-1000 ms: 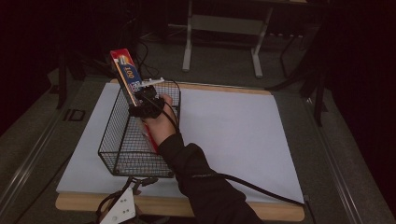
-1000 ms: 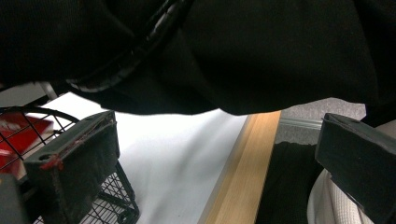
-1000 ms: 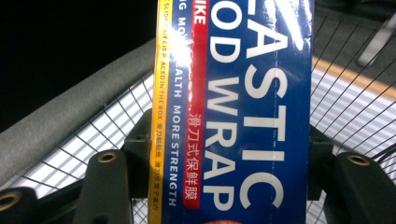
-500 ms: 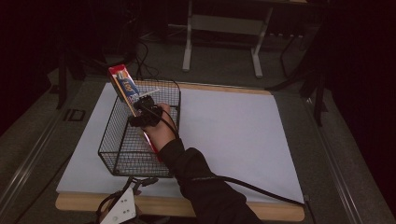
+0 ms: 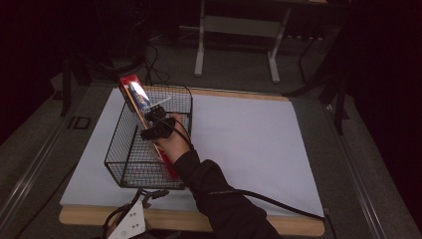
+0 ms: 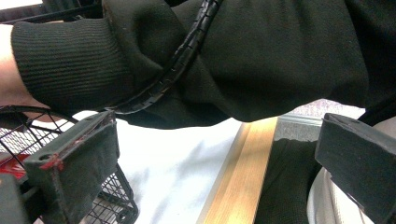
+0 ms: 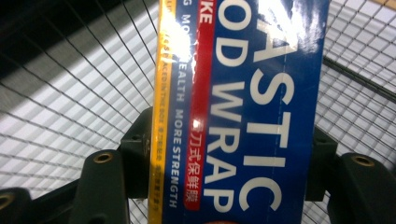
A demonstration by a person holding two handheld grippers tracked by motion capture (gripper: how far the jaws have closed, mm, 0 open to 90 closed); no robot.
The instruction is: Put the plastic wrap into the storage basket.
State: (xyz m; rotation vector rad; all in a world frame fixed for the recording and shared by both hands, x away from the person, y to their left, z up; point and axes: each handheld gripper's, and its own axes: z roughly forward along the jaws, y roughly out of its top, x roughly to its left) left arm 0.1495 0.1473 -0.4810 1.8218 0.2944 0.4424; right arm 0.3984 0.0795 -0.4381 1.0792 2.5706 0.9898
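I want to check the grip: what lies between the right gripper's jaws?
In the right gripper view, the plastic wrap box lies between the right gripper jaws.

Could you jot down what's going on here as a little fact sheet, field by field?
Held item: plastic wrap box, blue, red and yellow
Holder: right gripper, jaws either side of the box and just easing apart
Box position: slanted in the wire basket, top end poking over the far rim
Basket rests on: white sheet covering the wooden table
Left gripper: open, holding nothing, near the table's front edge
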